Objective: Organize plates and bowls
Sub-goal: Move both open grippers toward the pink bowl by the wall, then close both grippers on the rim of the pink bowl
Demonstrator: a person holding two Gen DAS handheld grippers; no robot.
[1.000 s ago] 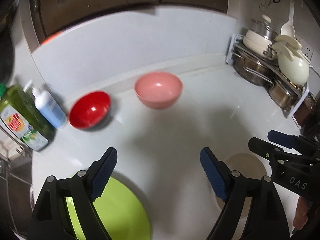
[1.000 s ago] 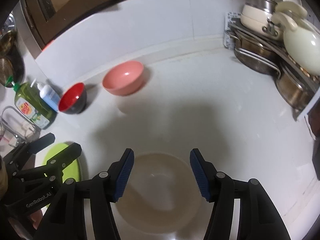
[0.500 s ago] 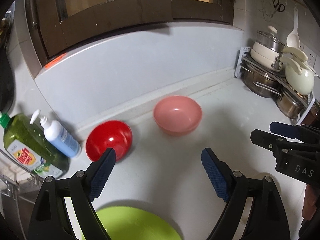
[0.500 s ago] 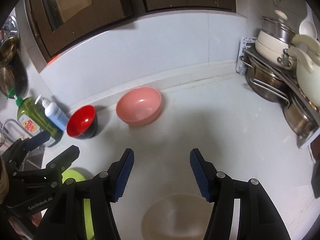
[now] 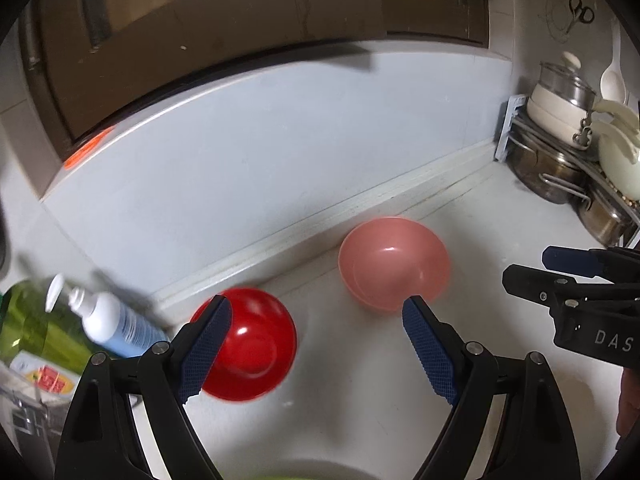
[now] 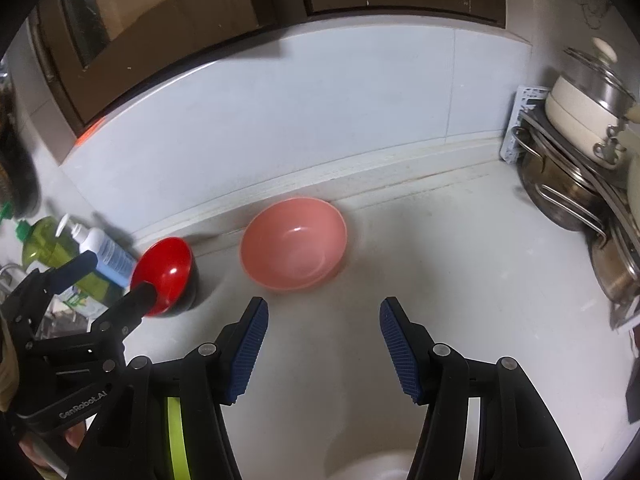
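Glossy red bowl (image 5: 248,346) and matte pink bowl (image 5: 394,263) side by side on smooth white desk (image 6: 460,264), left tongs (image 5: 316,350) gaping wide, right tongs (image 6: 322,350) half-spread, both empty.

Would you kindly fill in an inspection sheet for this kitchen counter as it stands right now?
Surface: white countertop, bare between the fingers of both grippers.
Job's things: pink bowl and red bowl upright, apart, near the back ledge; green plate and a pale dish at the near edge, mostly hidden.
Clutter: green soap bottle and white pump bottle, left side.
Grippers: left gripper and right gripper both open, holding nothing.
Cables: nothing seen.
Surroundings: rack of pots at right; dark cabinet doors above the backsplash.
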